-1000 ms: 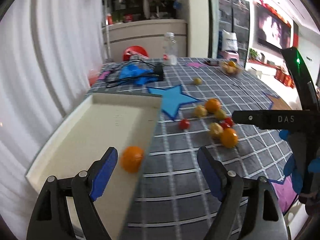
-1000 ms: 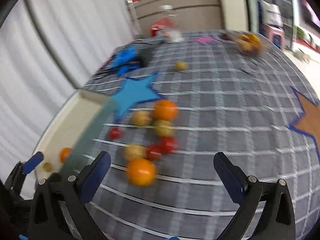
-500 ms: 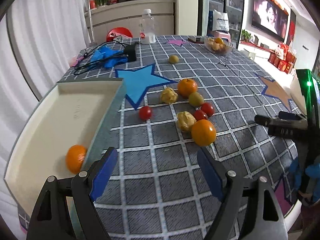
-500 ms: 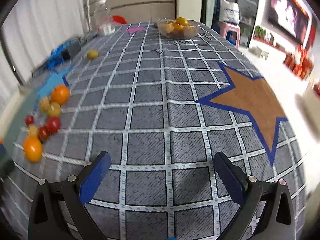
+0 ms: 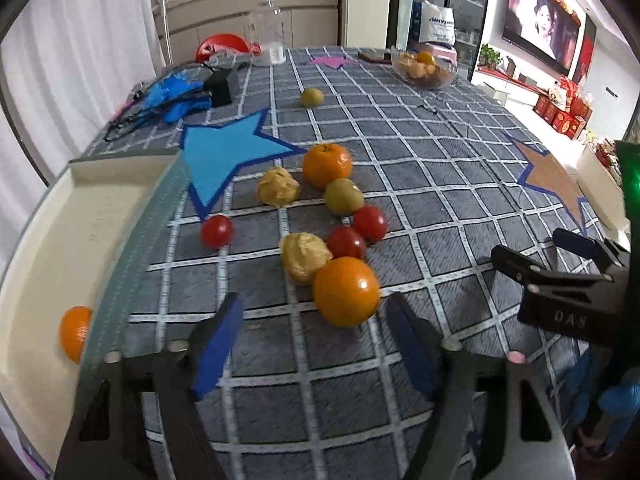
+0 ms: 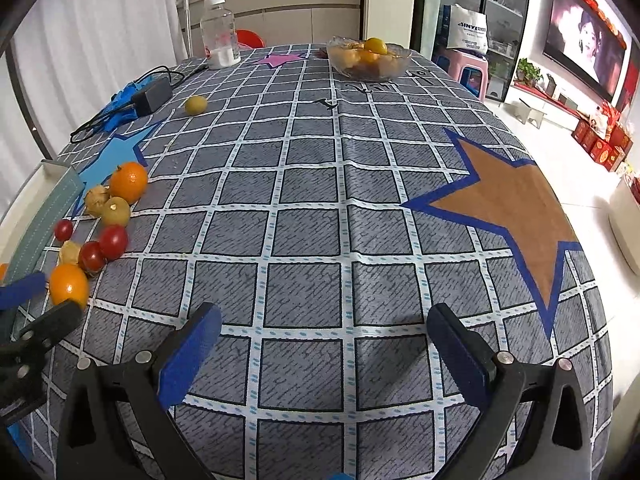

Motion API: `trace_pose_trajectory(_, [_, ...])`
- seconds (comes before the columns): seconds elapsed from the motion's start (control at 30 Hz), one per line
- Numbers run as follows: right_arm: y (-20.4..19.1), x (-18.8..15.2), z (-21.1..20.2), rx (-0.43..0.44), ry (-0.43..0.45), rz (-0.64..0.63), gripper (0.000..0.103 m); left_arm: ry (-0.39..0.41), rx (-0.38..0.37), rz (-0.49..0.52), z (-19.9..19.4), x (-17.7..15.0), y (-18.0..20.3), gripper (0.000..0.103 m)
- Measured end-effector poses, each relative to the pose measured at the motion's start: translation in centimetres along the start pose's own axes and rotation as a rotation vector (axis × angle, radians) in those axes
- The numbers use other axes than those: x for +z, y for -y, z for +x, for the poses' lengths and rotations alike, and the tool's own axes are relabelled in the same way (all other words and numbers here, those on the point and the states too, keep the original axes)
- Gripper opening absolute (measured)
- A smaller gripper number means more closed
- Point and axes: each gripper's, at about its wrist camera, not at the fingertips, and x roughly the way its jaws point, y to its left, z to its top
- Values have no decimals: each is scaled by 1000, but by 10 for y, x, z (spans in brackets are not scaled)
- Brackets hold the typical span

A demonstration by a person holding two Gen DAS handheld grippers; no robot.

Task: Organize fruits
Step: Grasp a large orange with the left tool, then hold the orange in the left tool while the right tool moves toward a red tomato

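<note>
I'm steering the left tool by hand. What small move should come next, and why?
Probably ease the left tool forward around the nearest orange: its jaws are closing, yet the fruit sits just beyond the tips, not between them. One orange already lies in the tray.

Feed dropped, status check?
Left gripper closing, nothing between pads yet. Right gripper open, empty. Nearest orange just ahead of left; husked fruit touching it.

Checked table (image 6: pixel 304 240) with loose fruits (image 5: pixel 320 220)

White curtains (image 5: pixel 72 60) left, wall TV (image 6: pixel 584 44) right.
</note>
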Motion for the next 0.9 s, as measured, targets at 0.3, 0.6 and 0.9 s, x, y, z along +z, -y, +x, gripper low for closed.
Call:
trace_pose_trajectory(0.3, [0, 0, 0, 0, 0, 0, 103, -18, -20, -38, 8, 4, -5, 38])
trace_pose_trajectory(0.6, [0, 0, -1, -1, 0, 0, 103, 32, 27, 5, -12, -26, -22, 38])
trace_pose_trajectory(0.9, [-1, 1, 0, -3, -2, -2, 103, 98, 62, -21, -19, -44, -45, 38])
